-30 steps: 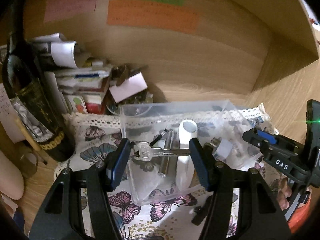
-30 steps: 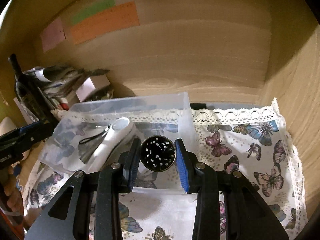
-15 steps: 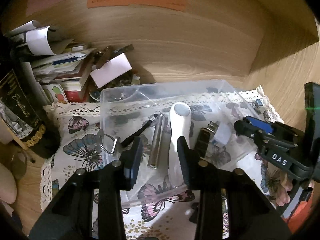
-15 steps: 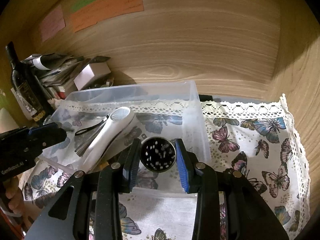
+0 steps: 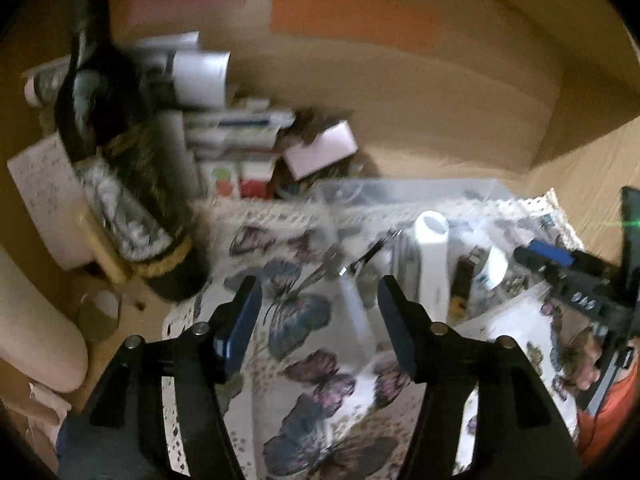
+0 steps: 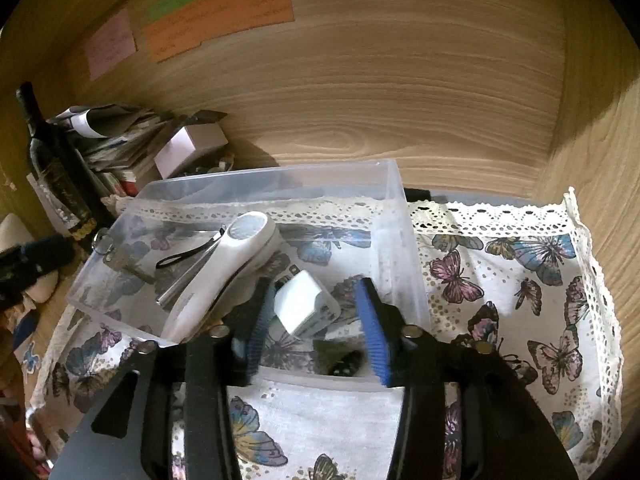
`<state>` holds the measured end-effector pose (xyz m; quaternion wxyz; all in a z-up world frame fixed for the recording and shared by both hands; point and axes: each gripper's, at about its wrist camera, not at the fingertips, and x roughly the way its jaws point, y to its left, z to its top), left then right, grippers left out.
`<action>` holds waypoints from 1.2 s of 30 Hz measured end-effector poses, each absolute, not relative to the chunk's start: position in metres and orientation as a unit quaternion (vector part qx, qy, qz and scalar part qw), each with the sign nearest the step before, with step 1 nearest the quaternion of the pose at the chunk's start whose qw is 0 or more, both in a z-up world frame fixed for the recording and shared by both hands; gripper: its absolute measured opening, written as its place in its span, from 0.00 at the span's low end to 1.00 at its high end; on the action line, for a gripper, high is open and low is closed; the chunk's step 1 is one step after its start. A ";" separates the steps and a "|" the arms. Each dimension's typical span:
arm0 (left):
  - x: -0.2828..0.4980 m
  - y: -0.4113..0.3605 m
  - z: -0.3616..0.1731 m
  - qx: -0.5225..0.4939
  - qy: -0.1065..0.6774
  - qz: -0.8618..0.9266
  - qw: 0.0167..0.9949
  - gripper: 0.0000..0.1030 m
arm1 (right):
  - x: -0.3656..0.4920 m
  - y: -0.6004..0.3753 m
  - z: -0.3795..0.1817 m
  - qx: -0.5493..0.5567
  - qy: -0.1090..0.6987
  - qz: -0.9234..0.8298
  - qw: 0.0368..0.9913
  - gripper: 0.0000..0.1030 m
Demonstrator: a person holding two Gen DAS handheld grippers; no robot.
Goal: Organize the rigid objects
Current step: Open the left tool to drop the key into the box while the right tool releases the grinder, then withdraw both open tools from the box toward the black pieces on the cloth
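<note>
Left claw (image 5: 318,300) spread, empty, over butterfly cloth (image 5: 304,320) beside bin (image 5: 400,192). Right claw (image 6: 316,312) spread over bin (image 6: 394,208), empty; grinder (image 6: 346,366) lies inside below it, beside white charger (image 6: 304,306), torch (image 6: 228,268), key (image 6: 120,262).

— Any lettering you can actually read?

— Only "DAS", seen upside down on the black body of the right gripper (image 5: 560,264) in the left wrist view.

— The orange note (image 6: 218,16) on the wooden wall?

— Handwriting, too small to read. Same with the pink note (image 6: 110,44) and the wine bottle (image 6: 56,168) label.
</note>
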<state>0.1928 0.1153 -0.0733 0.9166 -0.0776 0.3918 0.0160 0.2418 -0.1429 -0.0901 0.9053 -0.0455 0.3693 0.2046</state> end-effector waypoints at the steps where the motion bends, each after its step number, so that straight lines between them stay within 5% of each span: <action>1: 0.194 0.116 -0.076 -0.076 0.396 0.016 0.915 0.58 | 0.240 -0.142 -0.089 -0.048 0.365 0.203 0.907 0.50; 15: 0.196 0.140 -0.098 -0.035 0.418 0.036 0.907 0.61 | 0.236 -0.143 -0.085 -0.046 0.358 0.199 0.911 0.59; 22: 0.226 0.139 -0.122 -0.046 0.445 -0.052 0.893 0.33 | 0.232 -0.145 -0.081 -0.051 0.351 0.195 0.915 0.59; 36: 0.250 0.151 -0.121 -0.079 0.430 -0.060 0.897 0.33 | 0.208 -0.163 -0.077 -0.078 0.347 0.183 0.916 0.60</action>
